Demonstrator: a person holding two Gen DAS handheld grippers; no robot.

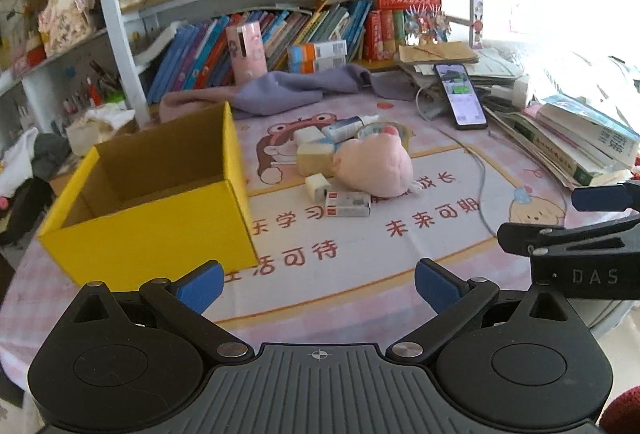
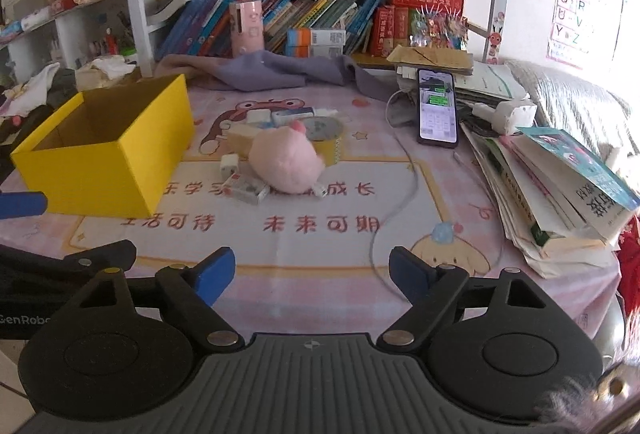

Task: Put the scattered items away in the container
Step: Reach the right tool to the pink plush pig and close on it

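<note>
The yellow box (image 1: 160, 230) stands open-topped at the left of centre in the left wrist view, on the counter (image 1: 360, 274) with its pink printed cover; the part of its inside that shows holds nothing. Right of it, mid-frame, lies the scattered pile. The pink plush toy (image 1: 376, 164) is the biggest piece, resting against a roll of tape (image 2: 326, 138) behind it. A cream block (image 1: 314, 158) touches the plush's left side, and a white tube (image 1: 348, 126) lies just behind that. Lower, a small white charger (image 1: 318, 186) sits just beside a flat red-and-grey packet (image 1: 347, 204). A phone (image 2: 438, 106) lies in the upper right, apart from the pile. The left claw (image 1: 319, 284) hangs low in frame, open wide, gripping nothing. The right claw (image 2: 312, 274) is likewise spread and empty.
</note>
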